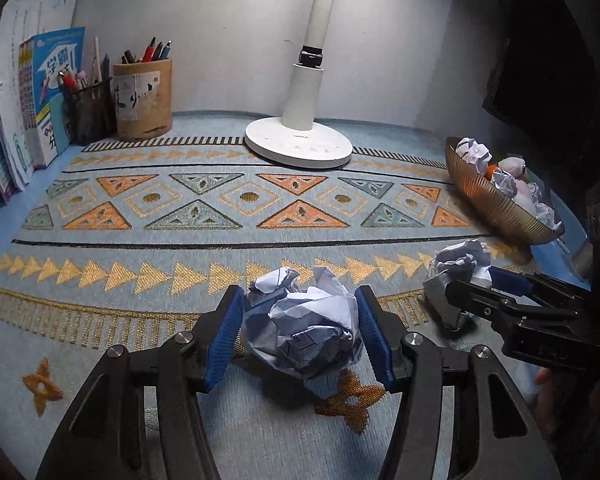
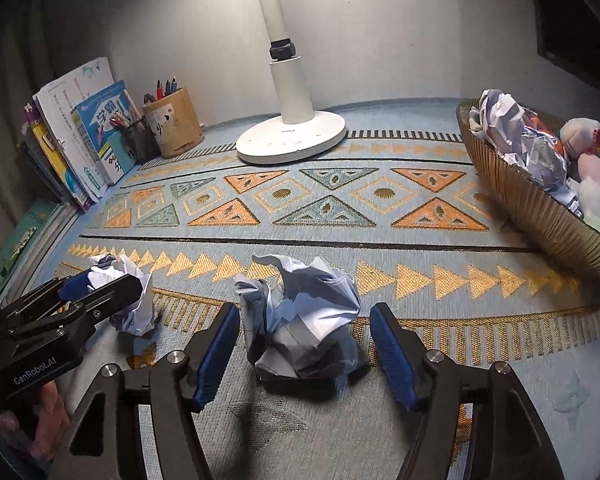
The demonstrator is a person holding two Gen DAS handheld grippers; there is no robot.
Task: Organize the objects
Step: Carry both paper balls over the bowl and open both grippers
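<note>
Two crumpled white paper balls are lying on the patterned blue woven cloth point(image 1: 148, 240) covering the desk, each between the blue pads of a gripper. The left gripper point(image 1: 300, 332) is pressing its pads against both sides of the nearer paper ball point(image 1: 304, 328), grasping it. The right gripper point(image 2: 304, 344) is standing spread around the second paper ball point(image 2: 300, 320), with gaps showing on both sides, so nothing is clamped. A ribbed golden bowl point(image 2: 532, 216) is sitting at the right, running off the frame edge; more crumpled paper and pale rounded items are filling it, hard to identify. A white desk lamp point(image 1: 300, 140) is rising out of view, its head cut off. Books point(image 1: 56, 92) with Chinese titles are leaning at the left beside a black mesh pen cup point(image 1: 90, 110) and a tan cylindrical pen holder point(image 1: 142, 98). "GenRobot.AI" is showing on the left gripper's body in the right wrist view.
</note>
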